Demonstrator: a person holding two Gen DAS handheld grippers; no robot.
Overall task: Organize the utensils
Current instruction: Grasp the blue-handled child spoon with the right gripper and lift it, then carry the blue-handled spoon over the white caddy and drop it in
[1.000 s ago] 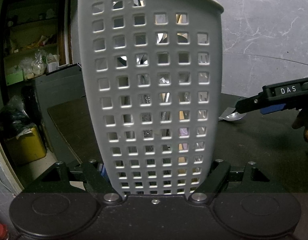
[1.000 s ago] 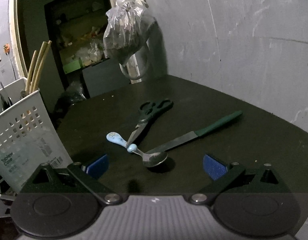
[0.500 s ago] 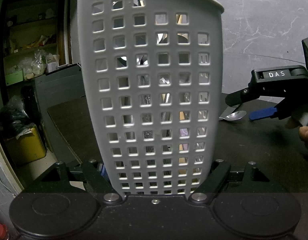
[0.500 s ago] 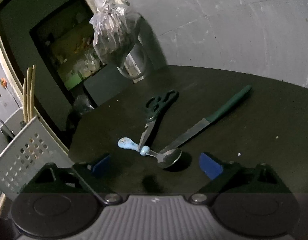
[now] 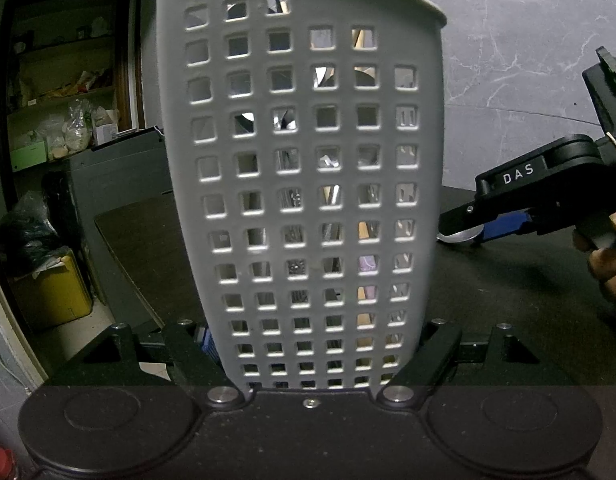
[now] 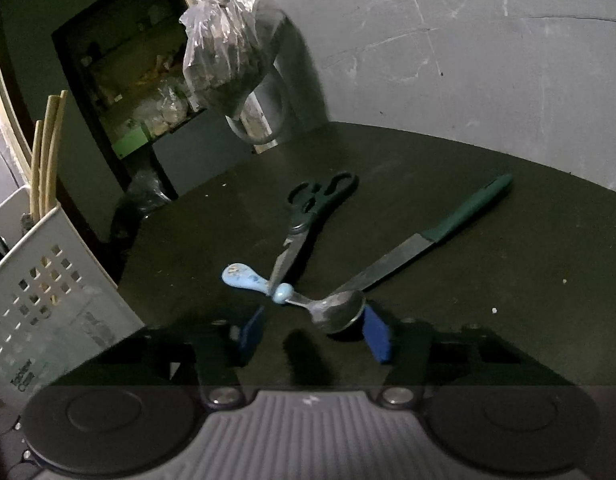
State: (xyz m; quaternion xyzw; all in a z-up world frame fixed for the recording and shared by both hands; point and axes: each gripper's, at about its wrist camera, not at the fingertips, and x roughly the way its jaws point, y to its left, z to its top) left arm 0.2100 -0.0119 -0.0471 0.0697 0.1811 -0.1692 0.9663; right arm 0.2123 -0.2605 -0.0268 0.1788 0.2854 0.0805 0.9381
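Observation:
My left gripper is shut on the base of a white perforated utensil basket, which fills the left wrist view and holds several utensils. A spoon with a light-blue handle lies on the dark table. Its bowl sits between the blue pads of my right gripper, close to the right pad. The jaws are closing and do not press on it. Black scissors and a green-handled knife lie just beyond the spoon. The left wrist view shows the right gripper low over the spoon's bowl.
The basket stands at the table's left edge with wooden sticks in it. A plastic bag hangs over the far edge by the grey wall. A person's fingers hold the right gripper. A yellow bin sits on the floor.
The right gripper's jaws have narrowed from wide apart to close around the spoon's bowl, and it has rolled a little. The left gripper and basket have not moved.

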